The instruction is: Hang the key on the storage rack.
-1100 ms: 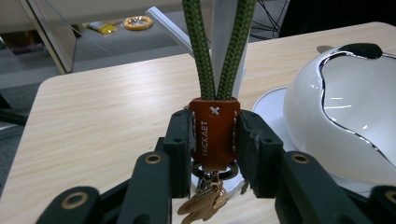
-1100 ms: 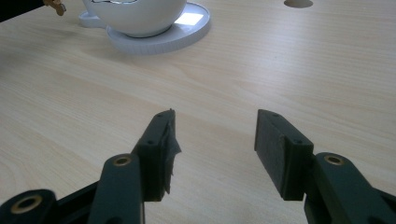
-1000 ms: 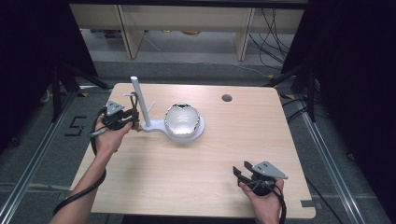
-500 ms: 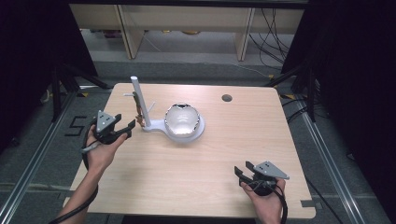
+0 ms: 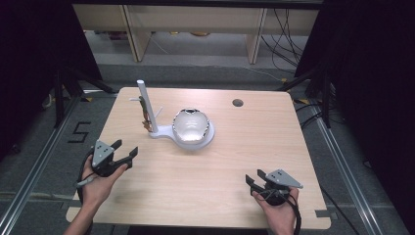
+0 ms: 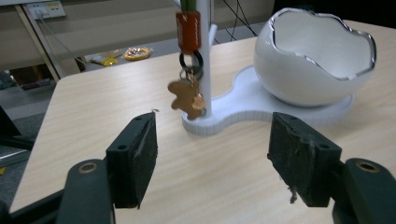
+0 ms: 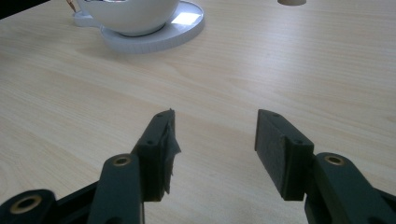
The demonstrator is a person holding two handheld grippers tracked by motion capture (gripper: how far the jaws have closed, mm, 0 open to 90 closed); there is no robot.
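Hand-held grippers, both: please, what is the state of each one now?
Left hand-held gripper: open, holding nothing; its jaws have just been opening, nothing between them.
Right hand-held gripper: open, holding nothing, over the bare table.

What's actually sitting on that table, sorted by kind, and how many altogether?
White stand with post: 1
White egg-shaped bowl: 1
Key ring with bear charm: 1
Handheld grippers, left gripper and right gripper: 2
Total: 5
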